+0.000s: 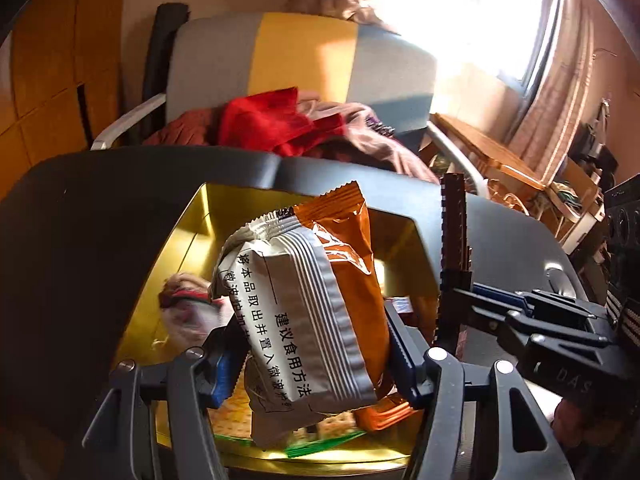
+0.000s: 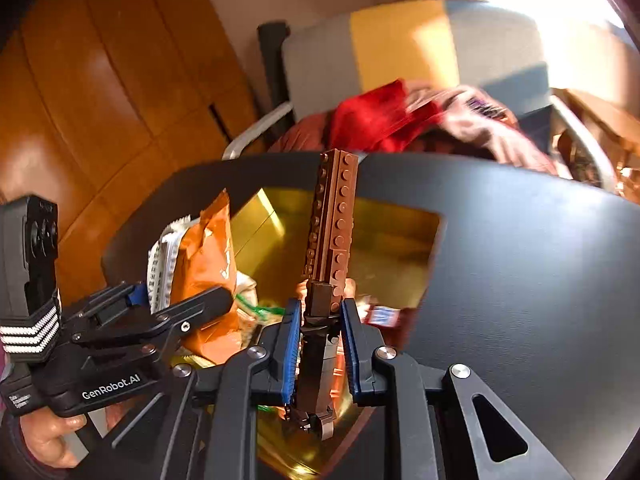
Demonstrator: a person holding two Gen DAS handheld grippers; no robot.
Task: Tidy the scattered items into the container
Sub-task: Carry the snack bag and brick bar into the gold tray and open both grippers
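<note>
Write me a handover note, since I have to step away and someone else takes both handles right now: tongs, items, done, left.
Left tongs: shut on an orange and white snack packet, held above the gold container.
Right tongs: shut on a brown brick bar, upright over the same container.
Done: several wrapped snacks already lie inside.
Left: release both items into the container on the black table. Whether anything remains scattered is not visible.

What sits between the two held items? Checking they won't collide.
Only open gold container interior between snack packet and brick stick, in the right wrist view.
</note>
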